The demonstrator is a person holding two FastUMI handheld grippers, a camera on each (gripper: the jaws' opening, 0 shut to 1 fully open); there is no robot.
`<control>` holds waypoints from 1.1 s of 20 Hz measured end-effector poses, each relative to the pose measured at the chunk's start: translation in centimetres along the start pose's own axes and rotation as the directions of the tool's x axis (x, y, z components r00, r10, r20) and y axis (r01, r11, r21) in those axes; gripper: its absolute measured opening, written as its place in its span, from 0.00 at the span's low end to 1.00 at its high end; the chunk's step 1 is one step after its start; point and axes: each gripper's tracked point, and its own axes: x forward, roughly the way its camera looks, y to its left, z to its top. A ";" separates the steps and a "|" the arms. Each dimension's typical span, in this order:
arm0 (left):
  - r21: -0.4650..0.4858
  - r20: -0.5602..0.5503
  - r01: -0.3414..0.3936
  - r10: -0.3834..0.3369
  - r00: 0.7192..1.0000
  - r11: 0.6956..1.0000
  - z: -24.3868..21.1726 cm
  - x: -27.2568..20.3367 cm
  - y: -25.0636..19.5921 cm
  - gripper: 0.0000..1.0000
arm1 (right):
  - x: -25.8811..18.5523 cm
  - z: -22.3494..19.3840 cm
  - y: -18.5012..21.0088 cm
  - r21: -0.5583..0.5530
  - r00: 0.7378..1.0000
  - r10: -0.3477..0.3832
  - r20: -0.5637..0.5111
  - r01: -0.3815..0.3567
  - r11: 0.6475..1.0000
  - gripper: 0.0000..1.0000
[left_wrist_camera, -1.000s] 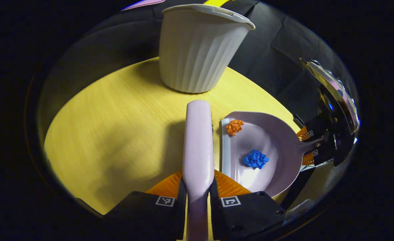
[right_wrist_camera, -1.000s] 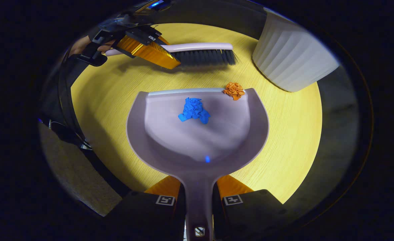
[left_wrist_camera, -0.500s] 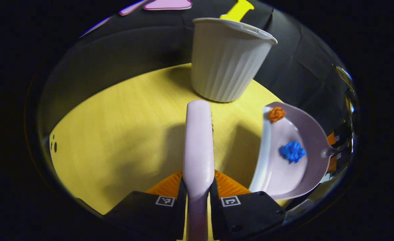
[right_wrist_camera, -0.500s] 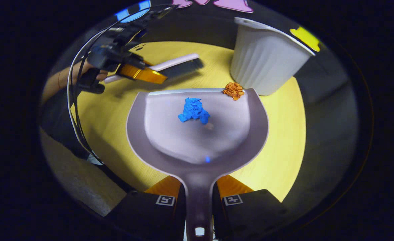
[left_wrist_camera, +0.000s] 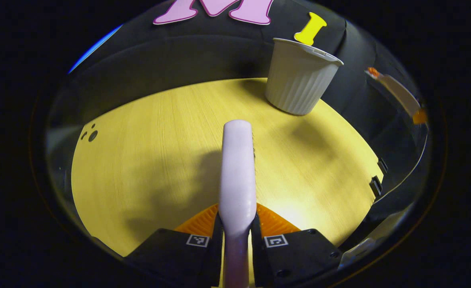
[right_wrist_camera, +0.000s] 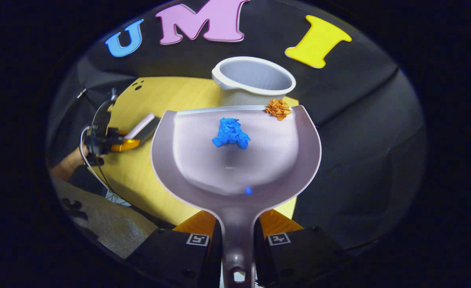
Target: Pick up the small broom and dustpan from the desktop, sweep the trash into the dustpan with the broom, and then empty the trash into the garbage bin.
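Table [left_wrist_camera: 147, 160]: round top, pale yellow wood-grain laminate with fine straight lines running across it, matte, a bright glare patch near the left gripper. A few small dark holes near its far-left edge.

Garbage bin [left_wrist_camera: 299, 82]: off-white plastic, tapered like a cup, vertical ribs down the wall, smooth rolled rim. Stands upright at the table's far edge against the black cloth wall. In the right gripper view its open mouth [right_wrist_camera: 255, 76] sits just beyond the dustpan's front lip.

Dustpan [right_wrist_camera: 235, 160]: smooth pale lilac plastic, rounded shovel shape with a raised curved back wall, straight grey front lip and a narrow stem handle. Held up off the table, roughly level, lip toward the bin. In the left gripper view only its edge [left_wrist_camera: 395, 90] shows, high at the far right.

Broom [left_wrist_camera: 238, 172]: same lilac plastic, long rounded back, glossy; dark bristles just visible along its right side. Held above the tabletop.

Right gripper [right_wrist_camera: 237, 230]: both fingers closed tight on the dustpan's stem handle.

Left gripper [left_wrist_camera: 237, 228]: both fingers clamped on the broom's handle, ribbed pads pressing each side. Seen from the right gripper view it sits far off at left [right_wrist_camera: 117, 142], a hand behind it.

Blue paper wad [right_wrist_camera: 230, 133]: crumpled, jagged, resting mid-pan.

Orange paper wad [right_wrist_camera: 278, 108]: smaller, crinkled, at the pan's front-right corner, on the lip.
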 end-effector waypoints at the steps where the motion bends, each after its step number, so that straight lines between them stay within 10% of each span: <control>1: -0.004 -0.003 0.009 -0.009 1.000 1.000 -0.9 -0.3 -0.2 0.35 | -0.2 1.1 -0.3 0.014 1.000 -0.009 0.013 0.009 1.000 0.33; 9: -0.031 0.021 0.016 -0.015 1.000 0.999 -3.7 -2.3 1.7 0.35 | 2.5 9.7 -8.3 0.005 0.985 -0.172 -0.033 0.172 0.985 0.37; 14: -0.084 0.025 -0.011 0.013 1.000 0.996 -4.9 -3.2 4.1 0.35 | 3.9 14.2 -10.9 -0.223 0.938 -0.332 -0.102 0.303 0.926 0.37; 22: -0.156 0.022 -0.032 0.036 0.999 0.987 -6.3 -3.4 4.7 0.35 | 5.3 16.4 -10.4 -0.346 0.922 -0.337 -0.190 0.258 0.902 0.36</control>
